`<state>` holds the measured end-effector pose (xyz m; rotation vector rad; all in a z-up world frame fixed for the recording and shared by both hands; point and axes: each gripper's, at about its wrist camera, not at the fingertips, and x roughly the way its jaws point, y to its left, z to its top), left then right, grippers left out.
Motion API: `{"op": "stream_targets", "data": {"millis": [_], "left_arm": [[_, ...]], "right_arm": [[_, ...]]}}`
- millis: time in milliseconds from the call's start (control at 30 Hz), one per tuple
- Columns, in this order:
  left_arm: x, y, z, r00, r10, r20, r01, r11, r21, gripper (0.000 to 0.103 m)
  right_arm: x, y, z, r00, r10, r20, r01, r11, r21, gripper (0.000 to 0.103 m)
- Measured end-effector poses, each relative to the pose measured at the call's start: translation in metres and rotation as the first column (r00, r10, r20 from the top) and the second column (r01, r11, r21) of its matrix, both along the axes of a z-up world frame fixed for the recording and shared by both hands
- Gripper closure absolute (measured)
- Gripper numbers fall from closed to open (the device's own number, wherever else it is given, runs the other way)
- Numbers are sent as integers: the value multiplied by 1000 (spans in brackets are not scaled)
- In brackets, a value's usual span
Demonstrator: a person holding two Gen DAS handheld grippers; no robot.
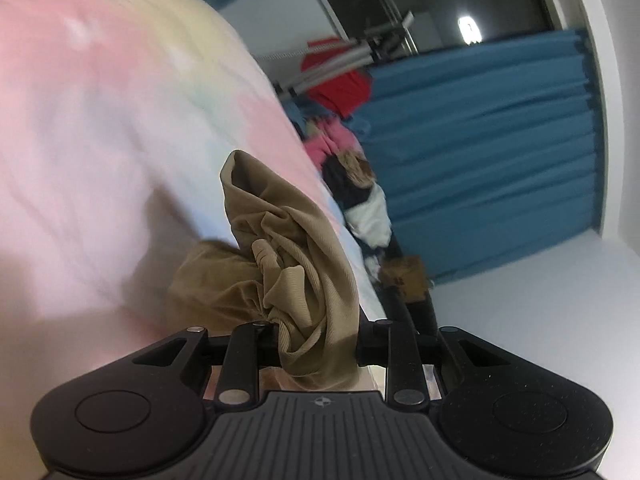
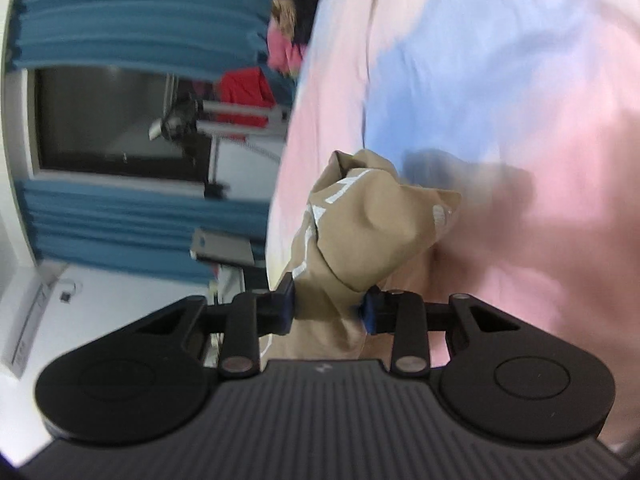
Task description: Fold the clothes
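A tan garment (image 1: 292,264) of ribbed cloth is bunched between the jaws of my left gripper (image 1: 318,344), which is shut on it. In the right wrist view the same tan garment (image 2: 360,232), with white printed marks, is pinched in my right gripper (image 2: 328,312), also shut on it. Both views are tilted sideways and blurred. The garment hangs over a pastel pink, blue and yellow sheet (image 1: 100,140), which also shows in the right wrist view (image 2: 500,120). The rest of the garment is hidden.
A pile of clothes (image 1: 348,168) in pink, black, white and red lies at the sheet's far edge. Blue curtains (image 1: 480,140) and a dark window (image 2: 112,120) are behind. A metal rack (image 1: 340,64) stands near the red cloth.
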<state>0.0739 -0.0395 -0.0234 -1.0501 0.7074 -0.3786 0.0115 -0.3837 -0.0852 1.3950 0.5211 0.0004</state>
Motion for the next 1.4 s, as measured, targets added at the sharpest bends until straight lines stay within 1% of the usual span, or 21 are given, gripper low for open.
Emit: {"op": "stream_targets", "data": {"millis": [100,200,267,367,433,500,533,567,600,633,667,767,867,933,1000,1100,1167,1200,1267,1367,1400], "left_arm": [[44,-55,9,998,-51,-34,50,998,-23,75],[103,-122,16,991,-116,-73,114,993,-36,75],[138,-166,23,985,-157,-64,157,988,-11,75],[183,-227,28,982,-182,-44,182,983,-6,75],[206,-258,27,981,-195,-20,195,981,-2,75],[225,-281,18,979,-203,8,203,979,29,75],[231,-288,11,978,-209,11,209,977,53,75],[236,-295,2,976,-217,11,215,974,77,75],[238,-299,-10,973,-231,11,228,967,109,75],[238,-302,-24,969,-248,11,244,959,144,75],[237,-298,-39,967,-253,-3,250,956,154,75],[234,-278,-87,966,-252,-61,259,954,151,76],[231,-247,-122,958,-273,-85,280,956,90,76],[227,-232,-134,958,-278,-77,283,956,75,75],[229,-225,-143,955,-291,-63,296,952,82,74],[225,-227,-141,952,-302,-44,305,941,146,66],[223,-230,-130,950,-310,-46,312,927,209,55],[221,-232,-122,946,-320,-49,322,915,245,50],[215,-235,-103,938,-342,-52,340,886,315,31],[196,-235,-65,925,-378,-36,359,838,411,22],[187,-234,-51,919,-392,-24,363,824,436,21]], "right_arm": [[20,-53,19,997,-75,-6,74,996,-43,67],[41,-107,38,989,-150,-10,149,985,-91,68],[55,-144,51,980,-200,-11,198,973,-123,68],[78,-195,69,961,-275,1,271,945,-181,68],[89,-221,77,946,-321,31,320,920,-225,68],[96,-240,77,934,-349,74,355,891,-284,68],[96,-248,73,930,-356,97,368,878,-307,77],[93,-254,66,925,-359,121,379,867,-325,79],[89,-260,57,923,-360,136,385,860,-335,79],[88,-265,44,924,-360,125,381,863,-333,79],[89,-267,28,927,-361,99,373,868,-326,79],[89,-265,-20,932,-361,17,351,892,-285,79],[84,-254,-67,935,-348,-63,327,918,-226,79],[87,-244,-89,940,-324,-107,297,932,-208,79],[91,-232,-104,944,-298,-145,265,941,-211,79],[95,-220,-105,944,-291,-157,251,939,-237,79],[97,-215,-97,944,-286,-166,237,935,-264,79],[96,-213,-90,943,-283,-172,230,933,-277,79],[93,-210,-74,944,-281,-176,220,928,-301,79],[86,-205,-43,951,-270,-150,207,917,-340,79],[86,-204,-33,955,-264,-139,201,914,-353,79]]}}
